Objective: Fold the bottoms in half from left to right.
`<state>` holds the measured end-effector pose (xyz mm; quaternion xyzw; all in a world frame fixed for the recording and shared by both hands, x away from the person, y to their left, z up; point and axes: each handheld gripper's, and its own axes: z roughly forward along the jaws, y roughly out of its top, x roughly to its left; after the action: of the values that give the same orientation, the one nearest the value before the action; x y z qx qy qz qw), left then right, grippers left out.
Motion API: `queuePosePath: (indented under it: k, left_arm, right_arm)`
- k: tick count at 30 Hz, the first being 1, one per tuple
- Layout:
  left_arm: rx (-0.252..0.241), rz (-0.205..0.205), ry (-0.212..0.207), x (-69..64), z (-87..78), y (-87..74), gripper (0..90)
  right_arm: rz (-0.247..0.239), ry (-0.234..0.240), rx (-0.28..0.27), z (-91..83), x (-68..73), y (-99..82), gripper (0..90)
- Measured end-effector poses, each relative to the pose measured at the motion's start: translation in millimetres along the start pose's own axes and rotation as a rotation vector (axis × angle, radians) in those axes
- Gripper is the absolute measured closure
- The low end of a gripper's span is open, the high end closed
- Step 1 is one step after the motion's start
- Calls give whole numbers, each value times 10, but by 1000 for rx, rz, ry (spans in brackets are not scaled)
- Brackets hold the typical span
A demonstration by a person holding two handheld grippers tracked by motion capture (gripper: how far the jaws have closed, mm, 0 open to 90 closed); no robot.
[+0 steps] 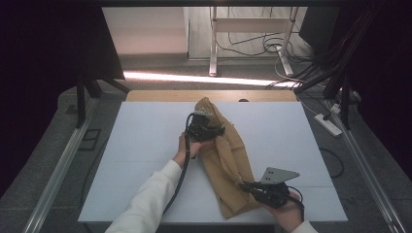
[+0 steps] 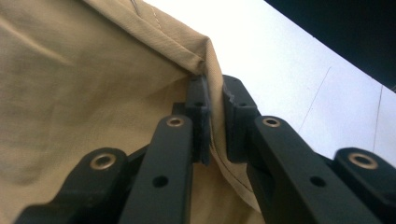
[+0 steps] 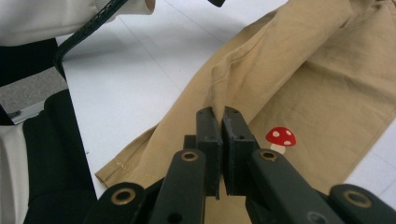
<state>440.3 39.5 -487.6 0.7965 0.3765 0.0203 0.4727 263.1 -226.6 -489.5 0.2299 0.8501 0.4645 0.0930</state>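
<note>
A tan garment (image 1: 228, 160) lies rumpled down the middle of the white table (image 1: 145, 141), running from its far edge toward the near right. My left gripper (image 1: 219, 131) is at the garment's upper part, shut on a stitched hem fold (image 2: 205, 60) that runs between its jaws (image 2: 215, 93). Near the front of the table, my right gripper (image 1: 245, 186) is shut on a raised crease of the same garment (image 3: 303, 70), pinched at its tips (image 3: 223, 114). A small red mushroom patch (image 3: 280, 137) sits on the fabric just right of those jaws.
A wooden strip (image 1: 160, 95) borders the table's far side. Behind it stand metal desk legs (image 1: 213, 43) and loose cables; a power strip (image 1: 328, 124) lies on the floor at the right. Bare white table (image 1: 282, 131) flanks the garment on both sides.
</note>
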Motion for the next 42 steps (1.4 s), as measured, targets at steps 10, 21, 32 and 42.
queuePosePath:
  k: [10,21,32,42]
  left_arm:
    - [16,1,-3,-31,136,13,809]
    - [8,-3,-23,-66,182,15,606]
    - [-28,31,24,-92,-141,-4,355]
    - [-16,73,36,-81,-483,-197,331]
  right_arm:
    - [17,-9,7,-42,-24,-33,871]
    - [32,-14,31,-39,-47,-83,755]
    - [64,-141,-5,-67,-109,-101,420]
    - [62,-158,15,-26,-191,-76,395]
